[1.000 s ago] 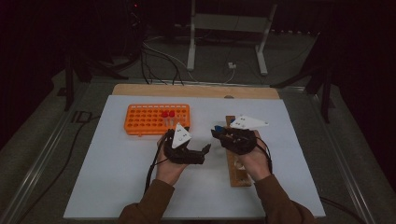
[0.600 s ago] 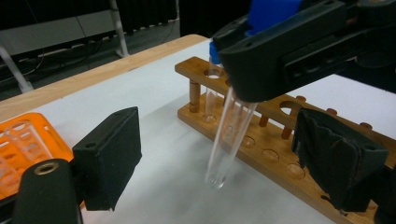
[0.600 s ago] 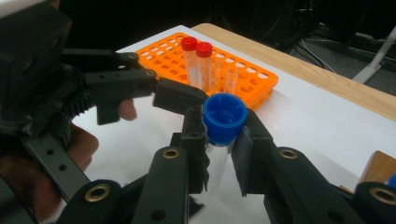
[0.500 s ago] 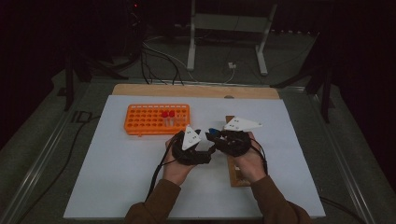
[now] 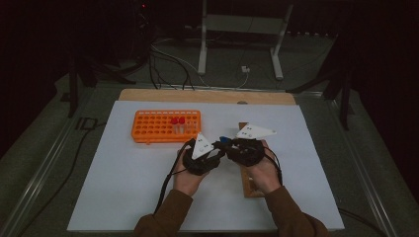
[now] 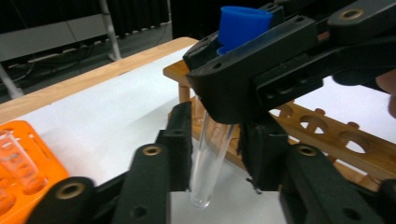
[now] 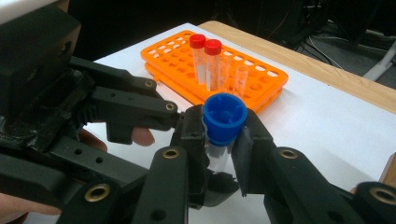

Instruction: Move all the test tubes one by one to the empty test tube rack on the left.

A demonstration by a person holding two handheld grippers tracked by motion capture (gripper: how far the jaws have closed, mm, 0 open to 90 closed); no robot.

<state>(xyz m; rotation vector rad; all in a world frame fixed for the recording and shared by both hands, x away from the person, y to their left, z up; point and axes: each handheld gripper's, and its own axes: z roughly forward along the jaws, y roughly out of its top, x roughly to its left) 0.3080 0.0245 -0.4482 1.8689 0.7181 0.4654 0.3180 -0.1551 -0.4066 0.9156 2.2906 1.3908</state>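
Note:
A clear test tube (image 6: 212,158) with a blue cap (image 7: 225,116) hangs upright above the white mat between both hands. My right gripper (image 7: 219,140) is shut on it just under the cap. My left gripper (image 6: 215,140) has just been closing its jaws, with the tube's lower body between them, and their pads now press on the glass. In the high view the two grippers meet tip to tip, left gripper (image 5: 213,150) and right gripper (image 5: 228,146), with the blue cap (image 5: 223,139) between them.
An orange tube rack (image 5: 153,126) lies at the left rear of the mat and holds two red-capped tubes (image 5: 178,121) and clear uncapped ones. A wooden rack (image 5: 249,185) with round holes lies under my right hand. Cables trail toward the front edge.
My left hand has moved right until its gripper met the right one, and its jaws have closed around the tube's lower part. The right hand has stayed put with the tube.

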